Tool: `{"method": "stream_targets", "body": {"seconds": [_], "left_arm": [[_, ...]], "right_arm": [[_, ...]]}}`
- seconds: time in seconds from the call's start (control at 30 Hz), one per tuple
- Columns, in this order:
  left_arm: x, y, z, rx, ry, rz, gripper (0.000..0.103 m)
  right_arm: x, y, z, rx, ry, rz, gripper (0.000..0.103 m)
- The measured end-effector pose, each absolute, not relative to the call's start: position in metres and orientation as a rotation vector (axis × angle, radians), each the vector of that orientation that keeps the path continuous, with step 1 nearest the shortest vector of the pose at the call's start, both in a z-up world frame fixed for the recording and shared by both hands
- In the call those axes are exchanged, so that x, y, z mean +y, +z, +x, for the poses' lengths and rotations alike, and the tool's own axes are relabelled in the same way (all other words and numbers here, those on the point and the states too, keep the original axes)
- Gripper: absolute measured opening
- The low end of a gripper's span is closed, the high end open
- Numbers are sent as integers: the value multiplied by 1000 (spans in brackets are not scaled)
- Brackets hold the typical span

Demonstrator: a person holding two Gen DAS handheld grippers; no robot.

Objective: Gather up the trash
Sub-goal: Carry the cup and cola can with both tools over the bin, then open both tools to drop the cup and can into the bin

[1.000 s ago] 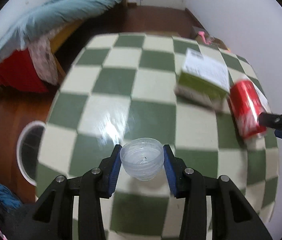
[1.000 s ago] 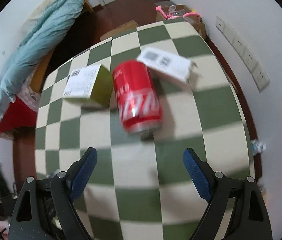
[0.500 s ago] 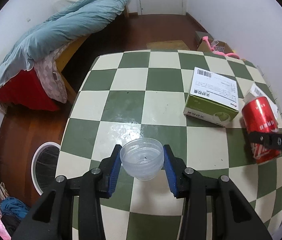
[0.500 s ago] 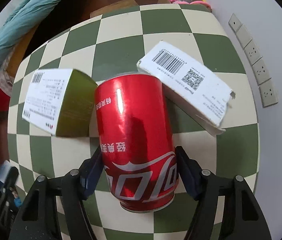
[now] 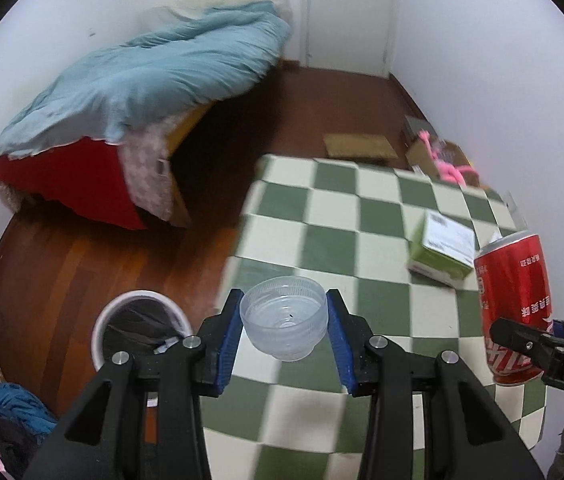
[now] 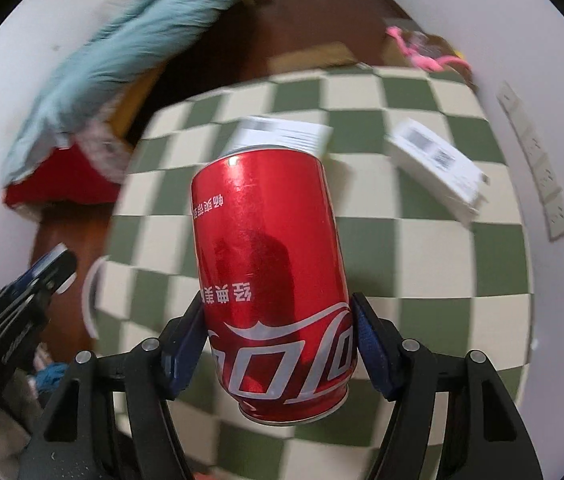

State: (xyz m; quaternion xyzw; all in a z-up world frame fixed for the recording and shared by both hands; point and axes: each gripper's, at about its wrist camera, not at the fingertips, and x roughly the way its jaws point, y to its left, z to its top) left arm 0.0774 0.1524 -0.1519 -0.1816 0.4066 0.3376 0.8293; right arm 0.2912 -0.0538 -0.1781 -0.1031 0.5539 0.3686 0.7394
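My left gripper [image 5: 284,330] is shut on a clear plastic cup [image 5: 284,322] and holds it above the left edge of the checkered table [image 5: 342,236]. A white-rimmed trash bin [image 5: 137,332] with a black liner stands on the floor just left of it. My right gripper [image 6: 277,344] is shut on a red cola can [image 6: 273,280], lifted off the table; the can also shows in the left wrist view [image 5: 512,304]. A green and white box [image 5: 442,248] and a white barcode box [image 6: 438,168] lie on the table.
A bed with a blue quilt [image 5: 153,80] and red cover stands beyond the wooden floor [image 5: 61,264]. A cardboard box with pink items [image 5: 442,160] sits by the far wall. Wall sockets [image 6: 538,164] are at the right. Clothes [image 5: 13,408] lie near the bin.
The right gripper closed on the can and lifted it off the table. Both grippers moved left toward the table edge and the bin, the left one still holding the cup.
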Motion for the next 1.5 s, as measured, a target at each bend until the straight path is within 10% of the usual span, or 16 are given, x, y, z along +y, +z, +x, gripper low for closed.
{"method": "stream_targets", "body": {"seconds": [0.43,1.13,1.27,1.4,1.5], "left_arm": [[272,-153,-62,858,944,-494,37],[396,-346,-133,1108,840,-989,39],[400,-346,-144,1092,869,-986,101],[399,-343,-155,1093,916,-966,101],[396,-339,-164,1090,951,-952,101]], "right_arm": [[109,-140,147,1210,1179,-255,70],[353,-344,42,1531,1140,-771,71],[370,-371,42,1542,1116,-816,72],[380,-384,44,1542,1113,-824,101],[377,-381,43,1512,1117,-830,103]]}}
